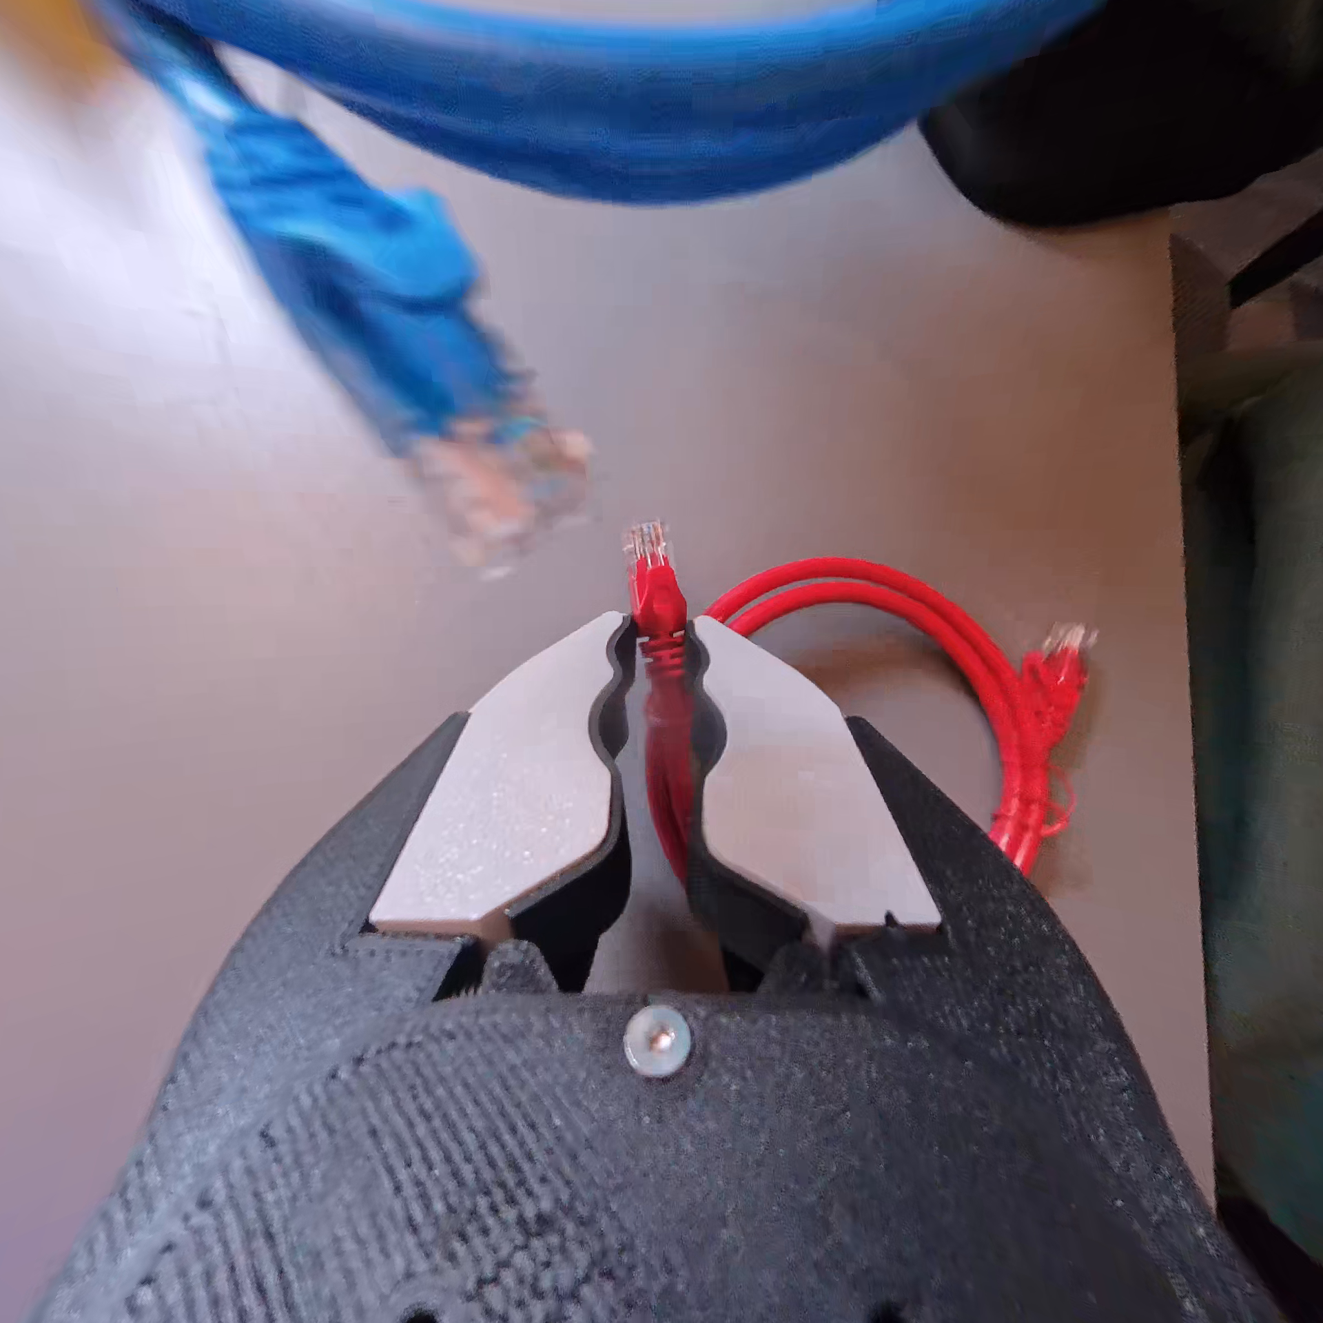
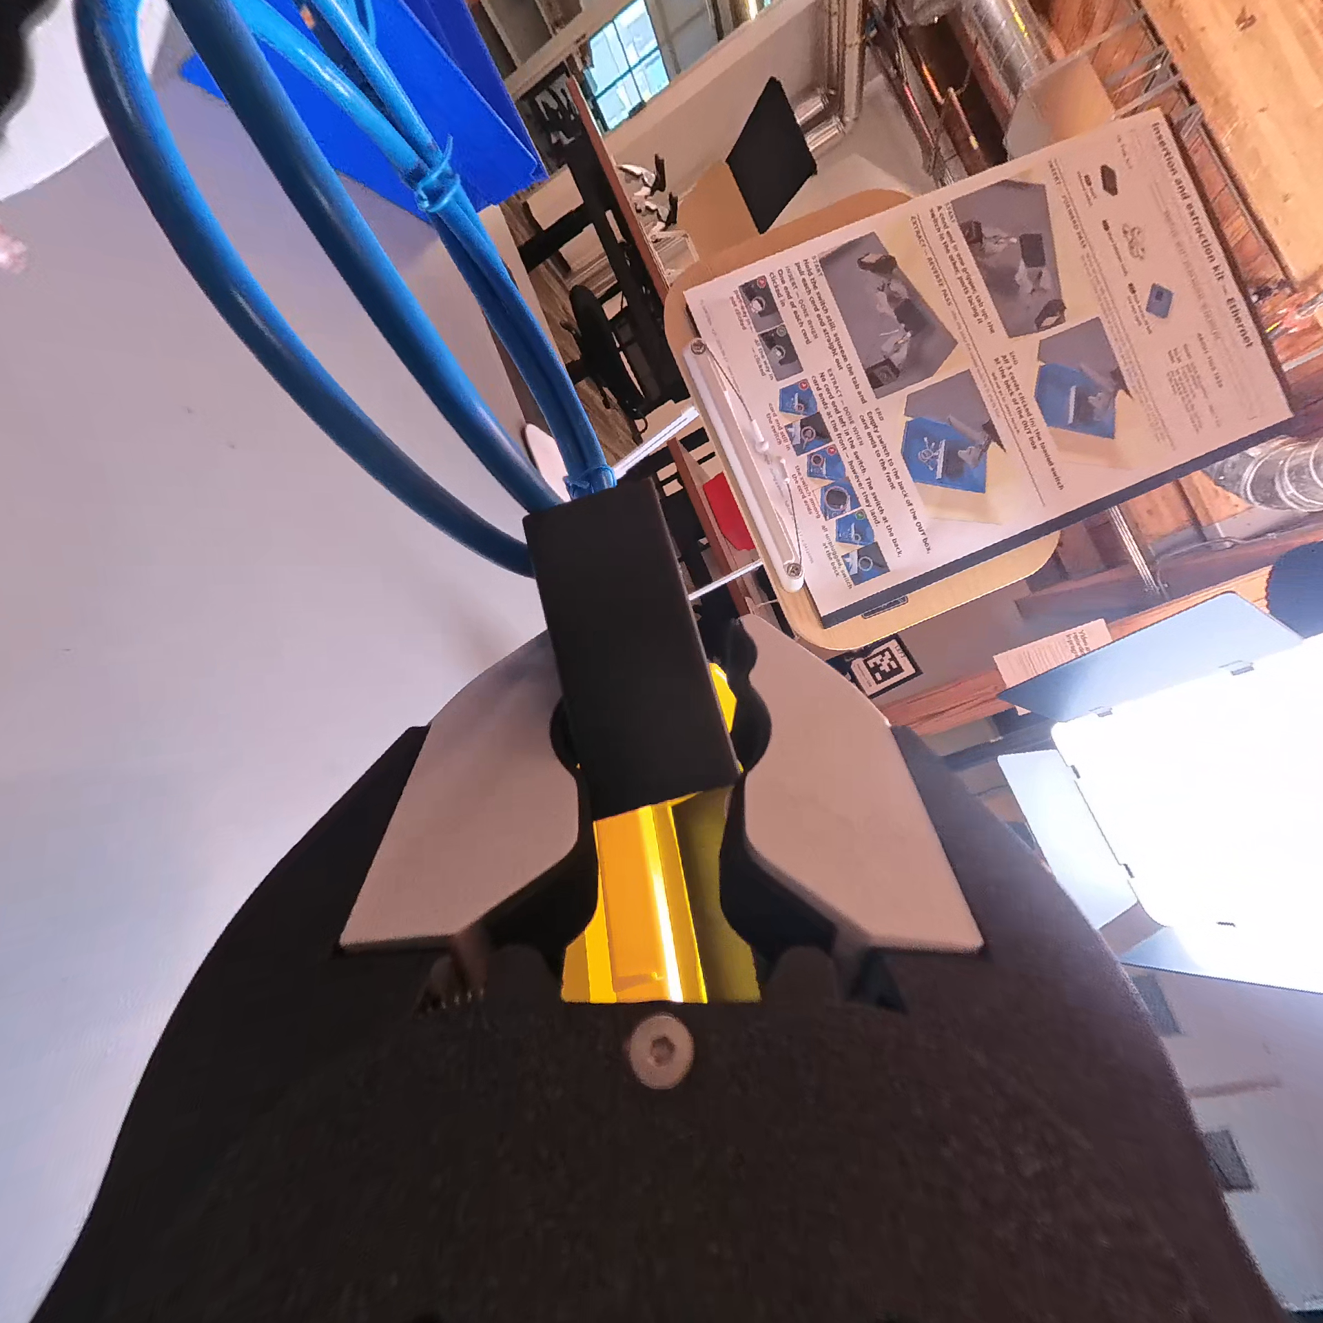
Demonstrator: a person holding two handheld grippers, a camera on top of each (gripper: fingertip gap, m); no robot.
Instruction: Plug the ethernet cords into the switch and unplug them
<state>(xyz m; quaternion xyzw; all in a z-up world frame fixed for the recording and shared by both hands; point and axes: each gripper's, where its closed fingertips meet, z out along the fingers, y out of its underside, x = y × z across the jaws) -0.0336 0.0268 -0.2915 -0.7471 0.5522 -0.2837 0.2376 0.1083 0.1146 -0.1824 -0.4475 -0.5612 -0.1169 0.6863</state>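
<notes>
Left tongs pinch my red cord behind its plug for aiming, while right tongs clamp the switch steady.

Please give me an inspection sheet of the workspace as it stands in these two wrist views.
Surface: pale grey table, bare where visible.
Job's things: black-and-yellow switch held off the table by the right gripper; red ethernet cord bundled with a tie.
Clutter: nothing seen on the table.
Grippers: left gripper shut on the red cord behind its plug; right gripper shut on the switch.
Cables: blue ethernet cord runs to the switch's far end; in the left wrist view a blurred blue plug hangs free.
Surroundings: instruction sheet on a stand, blue bin, bright light panel.
</notes>
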